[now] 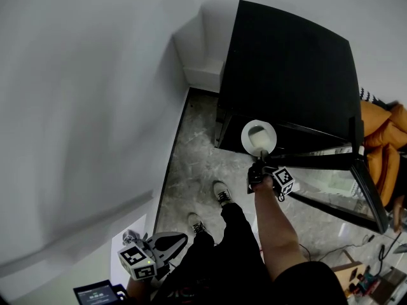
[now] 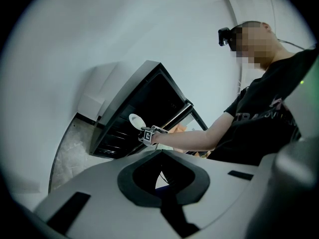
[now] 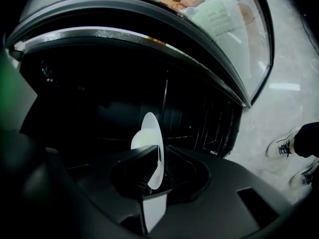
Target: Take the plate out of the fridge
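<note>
The black fridge (image 1: 286, 62) stands in the corner with its glass door (image 1: 343, 183) swung open to the right. A white plate (image 1: 259, 136) is at the fridge's opening, and my right gripper (image 1: 259, 162) is shut on its near rim. In the right gripper view the plate (image 3: 149, 133) stands edge-on between the jaws of that gripper (image 3: 158, 156), before the dark wire shelves (image 3: 199, 118). My left gripper (image 1: 175, 240) hangs low at my left side, far from the fridge, jaws together and holding nothing. The left gripper view shows the plate (image 2: 135, 120) and the right gripper (image 2: 148, 135) from afar.
White walls close in on the left and behind the fridge. The floor (image 1: 191, 164) is grey marble, with my shoes (image 1: 221, 192) on it. Orange cushions (image 1: 381, 138) lie beyond the open door. Cables (image 1: 343, 250) and small items sit at the lower right.
</note>
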The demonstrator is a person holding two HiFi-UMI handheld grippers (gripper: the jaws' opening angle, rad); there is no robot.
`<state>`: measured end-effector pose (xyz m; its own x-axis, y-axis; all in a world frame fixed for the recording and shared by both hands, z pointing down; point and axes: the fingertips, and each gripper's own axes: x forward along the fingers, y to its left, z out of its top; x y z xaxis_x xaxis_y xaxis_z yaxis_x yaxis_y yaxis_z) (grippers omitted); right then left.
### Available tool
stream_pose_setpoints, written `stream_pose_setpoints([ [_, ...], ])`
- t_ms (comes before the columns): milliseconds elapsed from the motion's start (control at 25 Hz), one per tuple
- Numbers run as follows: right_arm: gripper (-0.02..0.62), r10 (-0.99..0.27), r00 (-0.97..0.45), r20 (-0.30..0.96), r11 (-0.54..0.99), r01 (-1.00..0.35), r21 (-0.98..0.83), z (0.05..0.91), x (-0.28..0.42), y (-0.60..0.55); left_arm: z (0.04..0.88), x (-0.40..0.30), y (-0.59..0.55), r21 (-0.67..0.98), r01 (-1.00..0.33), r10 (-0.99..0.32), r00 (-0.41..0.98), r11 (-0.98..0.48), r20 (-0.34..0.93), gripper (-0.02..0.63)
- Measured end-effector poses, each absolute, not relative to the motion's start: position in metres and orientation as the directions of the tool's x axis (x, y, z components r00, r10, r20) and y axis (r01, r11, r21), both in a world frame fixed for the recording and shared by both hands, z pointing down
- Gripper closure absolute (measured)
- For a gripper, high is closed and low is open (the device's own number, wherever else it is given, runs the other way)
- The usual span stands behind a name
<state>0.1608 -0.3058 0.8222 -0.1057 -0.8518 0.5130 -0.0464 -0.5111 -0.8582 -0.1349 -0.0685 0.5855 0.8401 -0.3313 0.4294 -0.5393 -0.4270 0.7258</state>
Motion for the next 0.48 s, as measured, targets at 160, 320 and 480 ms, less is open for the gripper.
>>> stream_pose_setpoints([
  [160,0.561,-0.859,-0.119,0.498,-0.498,-0.033,-0.867,0.826,0.159,-0.319,0.588,-0.132,-0.068,0.726,-0.540,-0.328,0.840,-0.426,0.432,0.607],
  [320,0.565,-0.862,-0.144,0.485,-0.484,-0.048,-0.874,0.825,0.157,-0.321,0.586,-0.129,-0.067,0.724,-0.536,-0.319,0.843,-0.435,0.432,0.607],
  [480,0.571,-0.861,-0.159,0.483,-0.476,-0.081,-0.876,0.813,0.156,-0.309,0.582,-0.128,-0.064,0.716,-0.527,-0.307,0.849,-0.457,0.429,0.607],
])
